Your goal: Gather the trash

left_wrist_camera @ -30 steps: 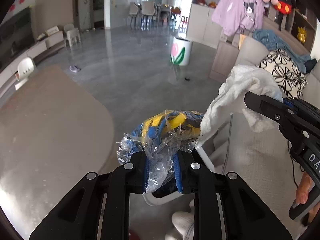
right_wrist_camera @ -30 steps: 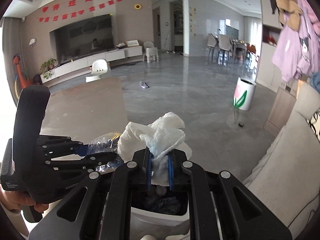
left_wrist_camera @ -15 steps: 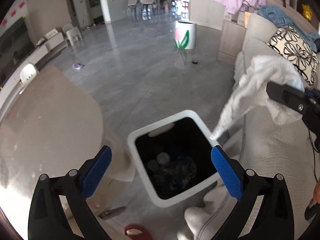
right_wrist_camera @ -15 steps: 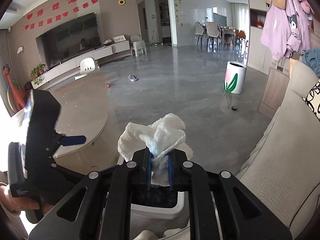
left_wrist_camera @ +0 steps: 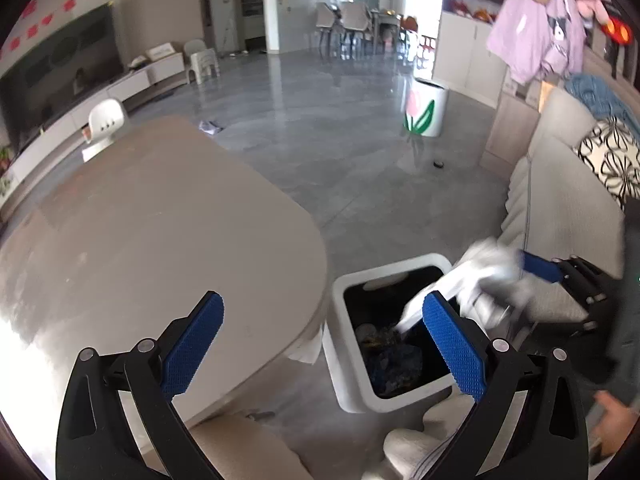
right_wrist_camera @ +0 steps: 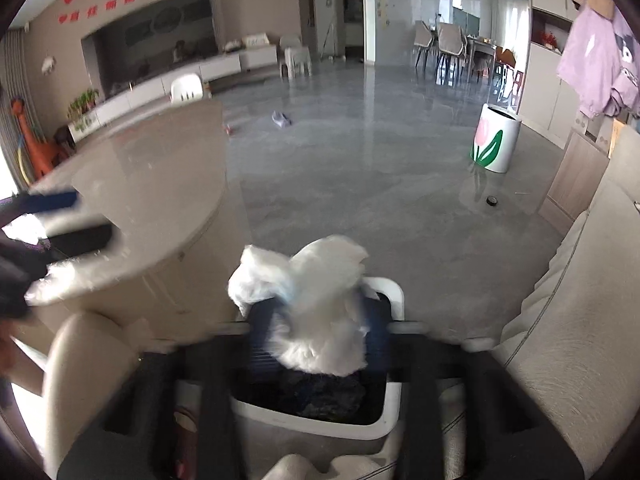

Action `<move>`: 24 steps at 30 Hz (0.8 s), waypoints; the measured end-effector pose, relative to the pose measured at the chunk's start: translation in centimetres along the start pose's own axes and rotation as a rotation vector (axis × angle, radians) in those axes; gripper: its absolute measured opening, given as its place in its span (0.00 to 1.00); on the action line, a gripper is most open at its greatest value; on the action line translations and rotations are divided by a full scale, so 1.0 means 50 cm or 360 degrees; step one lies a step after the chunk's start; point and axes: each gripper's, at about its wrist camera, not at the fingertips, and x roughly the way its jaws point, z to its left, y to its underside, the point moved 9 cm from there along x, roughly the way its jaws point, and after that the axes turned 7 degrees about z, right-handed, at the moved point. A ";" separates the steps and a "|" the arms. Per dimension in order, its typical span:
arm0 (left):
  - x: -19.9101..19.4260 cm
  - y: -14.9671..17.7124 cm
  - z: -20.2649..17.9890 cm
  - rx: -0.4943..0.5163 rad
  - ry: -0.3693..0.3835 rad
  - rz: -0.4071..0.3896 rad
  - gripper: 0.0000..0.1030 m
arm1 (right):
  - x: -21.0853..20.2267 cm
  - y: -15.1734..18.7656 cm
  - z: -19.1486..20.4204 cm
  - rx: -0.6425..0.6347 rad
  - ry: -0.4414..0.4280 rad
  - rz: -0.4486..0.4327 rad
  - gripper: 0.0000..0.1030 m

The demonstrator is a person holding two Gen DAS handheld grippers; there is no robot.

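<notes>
A white square bin (left_wrist_camera: 348, 364) stands on the floor between a table and a sofa, with dark trash and a plastic wrapper (left_wrist_camera: 394, 360) inside. My left gripper (left_wrist_camera: 323, 344) is open and empty, its blue pads (left_wrist_camera: 192, 344) wide apart above the table edge and the bin. A crumpled white tissue (right_wrist_camera: 320, 312) hangs over the bin (right_wrist_camera: 394, 404) between the blurred fingers of my right gripper (right_wrist_camera: 316, 320), whose jaws are opening and no longer pinch it. In the left wrist view the tissue (left_wrist_camera: 480, 280) droops from the right gripper (left_wrist_camera: 560, 288) into the bin mouth.
A round beige table (left_wrist_camera: 160, 240) lies left of the bin, a light sofa (left_wrist_camera: 560, 208) right of it. A white tulip-painted bin (left_wrist_camera: 426, 108) and a small scrap (right_wrist_camera: 281, 119) sit on the grey floor. A hand (left_wrist_camera: 612, 412) shows at the lower right.
The left gripper opened, dropped the plastic wrapper into the bin, then swung left towards the table. The right gripper sank over the bin and spread its jaws off the tissue.
</notes>
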 end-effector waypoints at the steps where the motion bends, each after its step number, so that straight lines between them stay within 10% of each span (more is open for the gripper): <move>1: -0.005 0.000 0.009 -0.0018 0.0000 -0.0006 0.95 | 0.008 0.004 0.004 -0.0024 0.0019 0.0028 0.96; 24: -0.193 0.051 0.222 -0.0401 -0.0143 -0.0277 0.95 | -0.235 -0.129 0.216 -0.0186 -0.0227 -0.0431 0.96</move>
